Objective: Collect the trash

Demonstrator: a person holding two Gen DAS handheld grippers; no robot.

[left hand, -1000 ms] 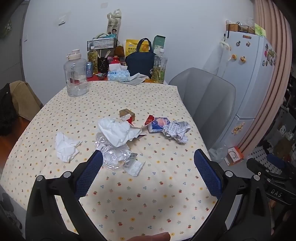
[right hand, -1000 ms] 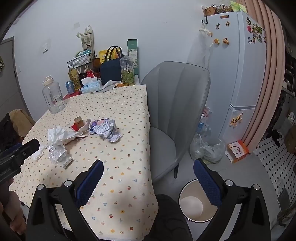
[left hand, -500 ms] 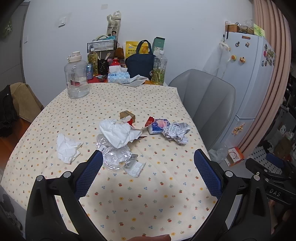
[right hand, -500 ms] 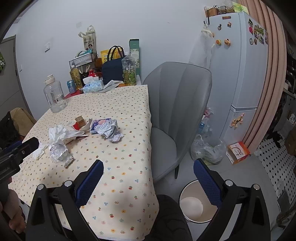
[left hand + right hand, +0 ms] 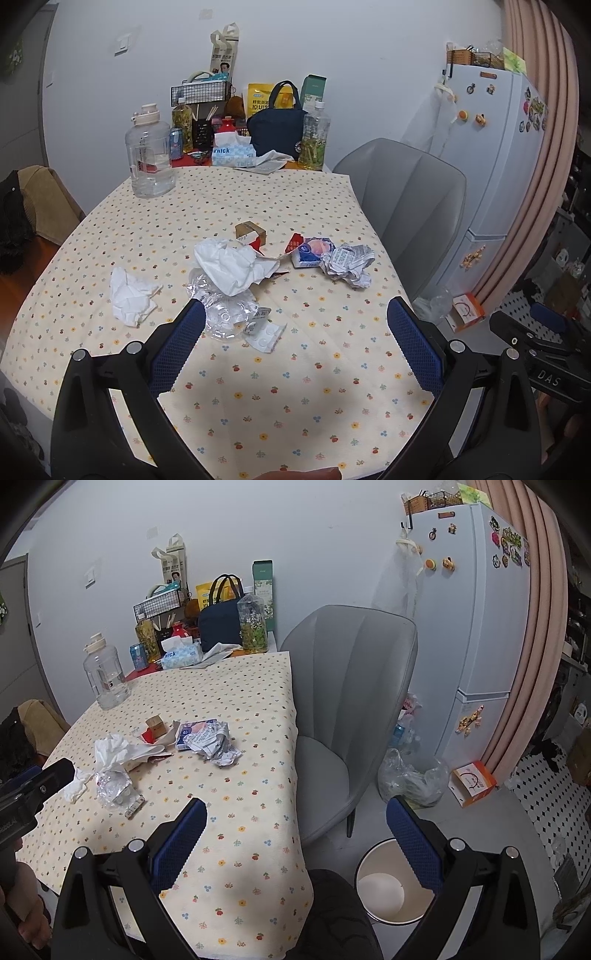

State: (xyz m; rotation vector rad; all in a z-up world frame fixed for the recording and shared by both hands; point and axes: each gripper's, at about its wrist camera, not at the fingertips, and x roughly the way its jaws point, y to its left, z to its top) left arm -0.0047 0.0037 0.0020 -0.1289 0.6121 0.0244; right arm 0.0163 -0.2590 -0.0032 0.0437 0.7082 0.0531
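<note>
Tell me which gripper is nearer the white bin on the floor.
Right. The right gripper hovers past the table's edge, with the white bin directly below its right-hand finger. The left gripper sits over the tabletop by the crushed plastic bottle; no bin shows in its view.

Trash pile (image 5: 258, 273) mid table (image 5: 258, 387), water jug (image 5: 149, 162) behind, chair (image 5: 347, 701) to right, bin (image 5: 391, 890) on floor nr chair.

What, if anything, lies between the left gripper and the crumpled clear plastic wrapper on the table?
Nothing visible does. The left gripper is open above bare tablecloth, and the crumpled clear plastic wrapper lies just beyond its left fingertip. Only the white tissue drapes over the wrapper's far edge, away from the approach.
</note>
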